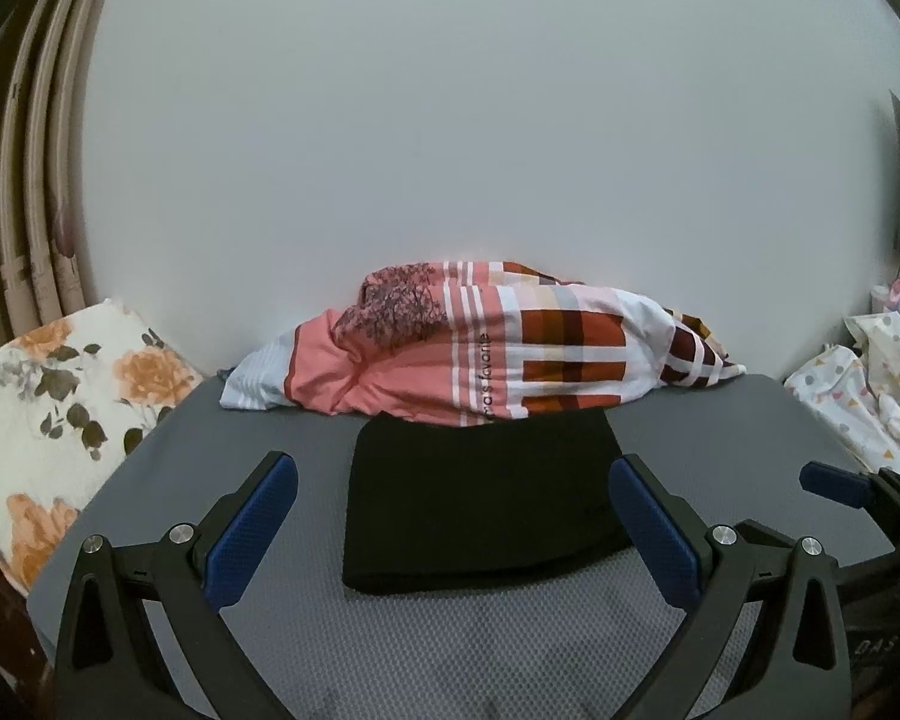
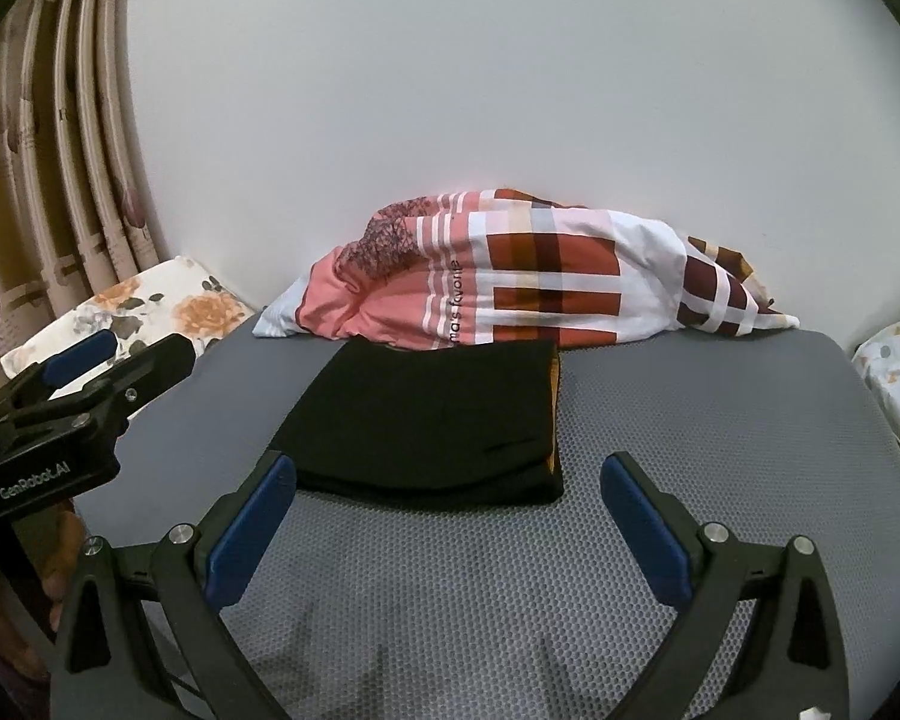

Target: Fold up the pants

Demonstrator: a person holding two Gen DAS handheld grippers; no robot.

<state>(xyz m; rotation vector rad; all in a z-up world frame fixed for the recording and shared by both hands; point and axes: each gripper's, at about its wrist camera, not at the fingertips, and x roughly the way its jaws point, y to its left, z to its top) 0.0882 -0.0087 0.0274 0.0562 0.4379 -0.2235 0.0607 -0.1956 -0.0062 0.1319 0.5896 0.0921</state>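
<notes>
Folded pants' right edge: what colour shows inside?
Orange-yellow lining on black pants; right wrist view shows it best.

Pants' (image 1: 480, 510) far edge, perhaps under pillow (image 1: 480, 348)

my black pants (image 1: 480, 510) are matt cloth on the grey surface (image 2: 690, 420) of dimpled foam; my tongs' pads (image 1: 252, 534) are textured blue rubber.

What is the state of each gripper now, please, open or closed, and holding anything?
Left gripper: open, holding nothing, above the folded black fabric pants.
Right gripper: open, holding nothing, over the grey textured mat.
</notes>
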